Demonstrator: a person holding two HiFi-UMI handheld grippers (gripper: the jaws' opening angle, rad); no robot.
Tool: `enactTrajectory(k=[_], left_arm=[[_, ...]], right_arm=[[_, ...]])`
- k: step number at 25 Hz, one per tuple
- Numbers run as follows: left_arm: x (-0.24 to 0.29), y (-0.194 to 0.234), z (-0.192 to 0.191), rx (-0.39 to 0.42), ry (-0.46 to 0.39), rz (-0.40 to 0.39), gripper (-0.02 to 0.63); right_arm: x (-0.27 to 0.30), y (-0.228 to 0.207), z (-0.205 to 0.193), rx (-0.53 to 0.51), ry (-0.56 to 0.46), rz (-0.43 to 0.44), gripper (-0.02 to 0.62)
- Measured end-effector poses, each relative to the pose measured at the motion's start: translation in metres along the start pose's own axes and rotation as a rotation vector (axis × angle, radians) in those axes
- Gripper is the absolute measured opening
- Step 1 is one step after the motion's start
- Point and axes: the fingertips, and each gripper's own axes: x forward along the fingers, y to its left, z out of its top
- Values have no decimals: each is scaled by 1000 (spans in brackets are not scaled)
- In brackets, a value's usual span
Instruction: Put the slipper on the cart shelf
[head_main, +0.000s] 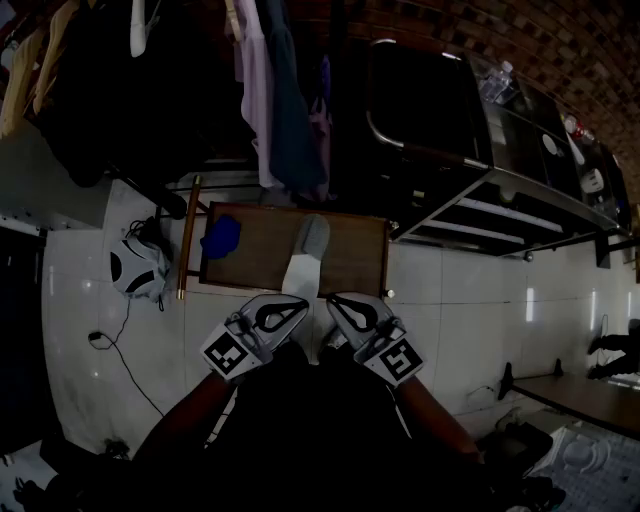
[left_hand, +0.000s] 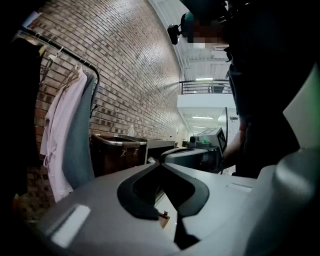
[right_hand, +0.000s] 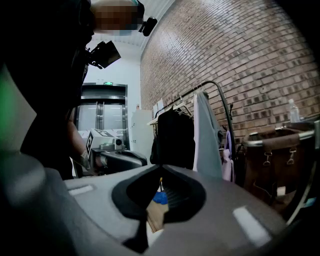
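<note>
Left gripper hangs close to the person's body with its jaws together. Its own view shows the tips meeting with nothing caught between them. Ahead of it, a blue item lies on the left part of the low brown shelf. The slipper, grey at the toe and pale toward the heel, lies at the middle of that shelf with its heel end at the near edge. The right gripper is likewise closed on nothing. It sits just beside the left one, and both are apart from the slipper.

If this board is the cart shelf, I judge the placing done, with both grippers clear of it. If not, the step in hand is the reach. One gripper must then open, go forward and down, and close across the slipper's near, pale end, keeping off the blue item.
</note>
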Motion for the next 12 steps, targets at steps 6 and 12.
enactTrajectory(k=[6, 12], left_arm=[[18, -2, -1, -3, 10, 52, 2], [16, 13, -11, -13, 11, 65, 2]], right_arm=[[-8, -10, -10, 31, 15, 51, 3], [11, -10, -23, 44, 48, 81, 5]])
